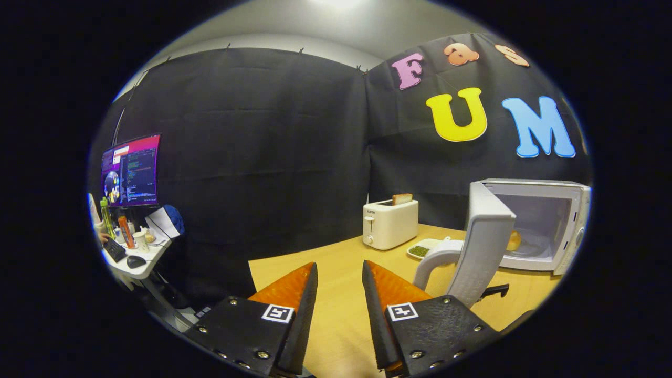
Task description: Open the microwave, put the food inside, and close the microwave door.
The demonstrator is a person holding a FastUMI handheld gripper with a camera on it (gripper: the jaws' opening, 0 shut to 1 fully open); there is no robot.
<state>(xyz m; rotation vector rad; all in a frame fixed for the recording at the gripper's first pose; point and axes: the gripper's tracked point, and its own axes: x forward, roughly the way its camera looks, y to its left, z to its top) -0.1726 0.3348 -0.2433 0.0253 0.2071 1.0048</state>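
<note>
Your claw (339, 310) is open and holds nothing, low over the counter (336, 262). The food (514, 240) sits inside the microwave (546, 220), whose door (483, 236) stands wide open. Push the door off-centre and the microwave may slide, or knock the plate (424, 248) nearby.

Glossy white plastic microwave (535, 226) and toaster (390, 223) on a smooth, seemingly wood-laminate table (336, 294).

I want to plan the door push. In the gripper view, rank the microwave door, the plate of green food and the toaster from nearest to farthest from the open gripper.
From the gripper, fingers apart on nothing:
1. Microwave door, swung open, just ahead to the right.
2. Plate of green food, beyond the door handle.
3. Toaster, farthest, by the wall.
</note>
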